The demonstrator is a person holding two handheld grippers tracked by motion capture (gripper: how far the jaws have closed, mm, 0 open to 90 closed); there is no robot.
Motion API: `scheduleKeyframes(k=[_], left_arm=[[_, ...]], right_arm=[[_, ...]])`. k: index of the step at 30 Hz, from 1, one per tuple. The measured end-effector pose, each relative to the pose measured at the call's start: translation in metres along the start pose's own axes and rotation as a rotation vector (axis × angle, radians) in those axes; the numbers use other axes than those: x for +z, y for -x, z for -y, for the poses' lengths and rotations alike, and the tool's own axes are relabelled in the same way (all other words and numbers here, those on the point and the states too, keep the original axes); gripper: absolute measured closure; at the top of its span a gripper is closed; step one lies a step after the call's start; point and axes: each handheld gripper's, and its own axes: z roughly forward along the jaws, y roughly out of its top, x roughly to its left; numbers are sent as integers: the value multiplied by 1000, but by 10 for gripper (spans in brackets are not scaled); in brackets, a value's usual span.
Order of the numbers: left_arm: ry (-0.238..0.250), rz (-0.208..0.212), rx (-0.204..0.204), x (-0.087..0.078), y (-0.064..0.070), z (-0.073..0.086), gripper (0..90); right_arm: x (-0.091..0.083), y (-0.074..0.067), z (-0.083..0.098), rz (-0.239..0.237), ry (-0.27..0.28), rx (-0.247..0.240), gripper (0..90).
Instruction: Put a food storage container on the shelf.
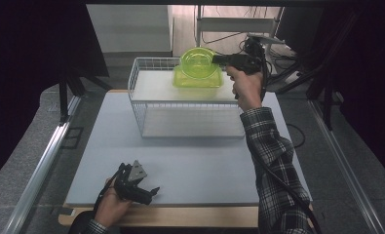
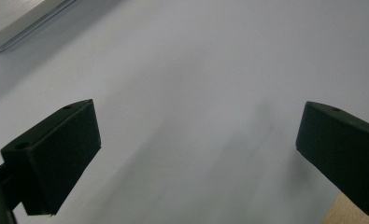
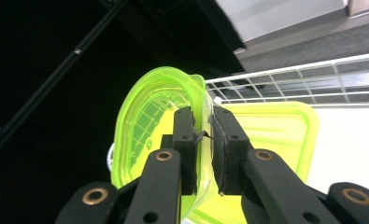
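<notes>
The high view looked down on a pale grey table mat (image 1: 190, 170), and everything below is placed against the white wire basket (image 1: 146, 105) standing at the mat's far middle. Well short of the basket, near the mat's front-left edge, the left gripper (image 1: 151, 191) rested low over the mat in the person's left hand (image 1: 111, 207), its grey three-cornered plate up and its nose aimed to the right along the front edge. In the left gripper view its two black jaws stood wide apart with bare mat (image 2: 196, 93) between them, holding and touching nothing.

On top of the basket lay a white shelf board (image 1: 156, 87), and on the right part of that board sat a flat yellow-green lid (image 1: 190, 82). Above the lid, at the basket's back right, a round yellow-green bowl (image 1: 196, 62) was lifted and tipped on edge, its open mouth facing the camera and its rim plane close to upright. The right gripper (image 1: 215, 59) reached in from the basket's right side, pointing left, carried by the right hand (image 1: 246, 87) with a checked sleeve (image 1: 273, 161) behind it.

In the right gripper view the right gripper (image 3: 203, 135) had its jaws drawn nearly together, clamped on the wall of the bowl (image 3: 145, 121) at its rim, one jaw inside and one outside. The lid (image 3: 275, 135) lay just beyond, with the basket (image 3: 303, 79) wires behind it.
</notes>
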Motion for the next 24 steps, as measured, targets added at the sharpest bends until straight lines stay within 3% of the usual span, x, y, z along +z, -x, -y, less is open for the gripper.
scheduleKeyframes(k=[4,11,13,24], left_arm=[[-1,-2,5,0,0,0,0],[-3,3,6,1,0,0,0],[-5,6,9,1,0,0,0],[3,8,4,0,-1,0,0]], right_arm=[[2,-5,0,57,7,-37,782],[8,-5,0,99,20,-51,717],[10,-5,-1,136,12,-80,700],[8,-6,-3,151,25,-117,526]])
